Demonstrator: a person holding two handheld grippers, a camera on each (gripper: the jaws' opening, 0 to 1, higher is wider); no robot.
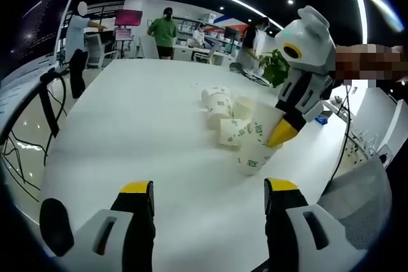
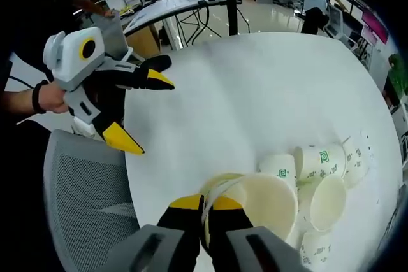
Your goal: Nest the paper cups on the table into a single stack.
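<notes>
Several white paper cups with green print lie tumbled together right of centre on the white round table. In the left gripper view, my left gripper hovers open over bare table, short of the cups. My right gripper comes in from the right, its yellow tips on the nearest cup. In the right gripper view, my right gripper is shut on the rim of a wide-mouthed cup. More cups lie beyond it. My left gripper, held by a hand, is open at the left.
A grey mesh chair stands at the table's near edge, also seen as the chair at lower right. Several people and desks are in the room beyond the far edge. The table is bare toward its far side.
</notes>
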